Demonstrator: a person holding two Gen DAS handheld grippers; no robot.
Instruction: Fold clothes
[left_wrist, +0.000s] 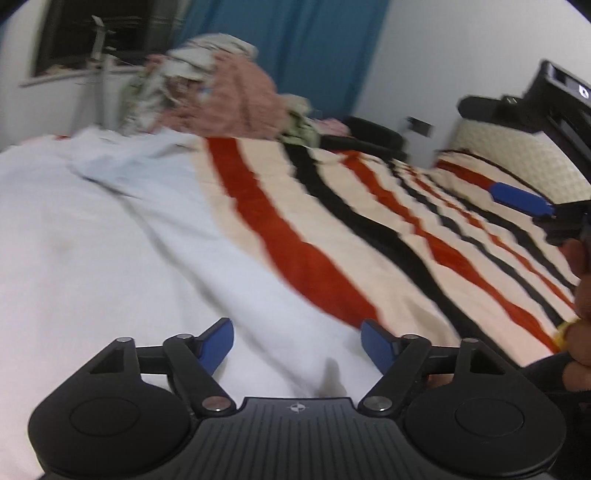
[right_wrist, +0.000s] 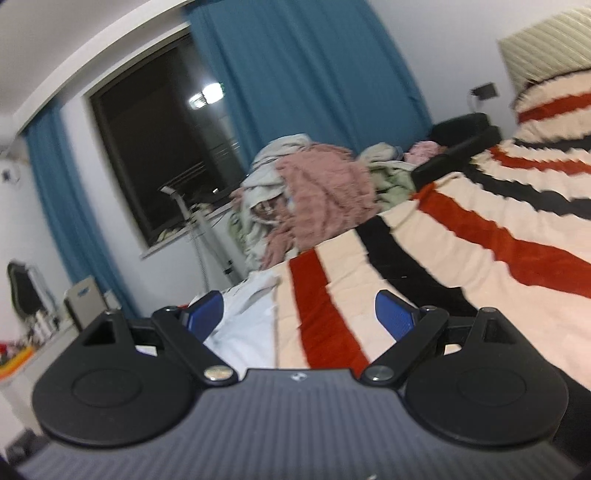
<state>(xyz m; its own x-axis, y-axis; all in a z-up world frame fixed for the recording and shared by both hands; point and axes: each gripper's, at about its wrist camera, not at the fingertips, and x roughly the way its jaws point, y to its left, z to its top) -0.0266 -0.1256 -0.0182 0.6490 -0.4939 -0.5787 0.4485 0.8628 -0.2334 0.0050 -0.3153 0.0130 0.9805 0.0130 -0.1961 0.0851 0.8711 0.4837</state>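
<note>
Both my left claw (left_wrist: 297, 338) and right claw (right_wrist: 297, 312) are wide apart, holding nothing, so next I grab the white cloth (left_wrist: 110, 236) lying beside the striped blanket (left_wrist: 369, 229).

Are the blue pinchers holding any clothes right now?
No. The left gripper is open above the white garment, and the right gripper is open above the striped blanket. Neither holds anything.

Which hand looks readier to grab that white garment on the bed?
Probably the left. The left gripper hangs open directly over the white garment. The right gripper, also open, sits mostly over the striped blanket.
</note>
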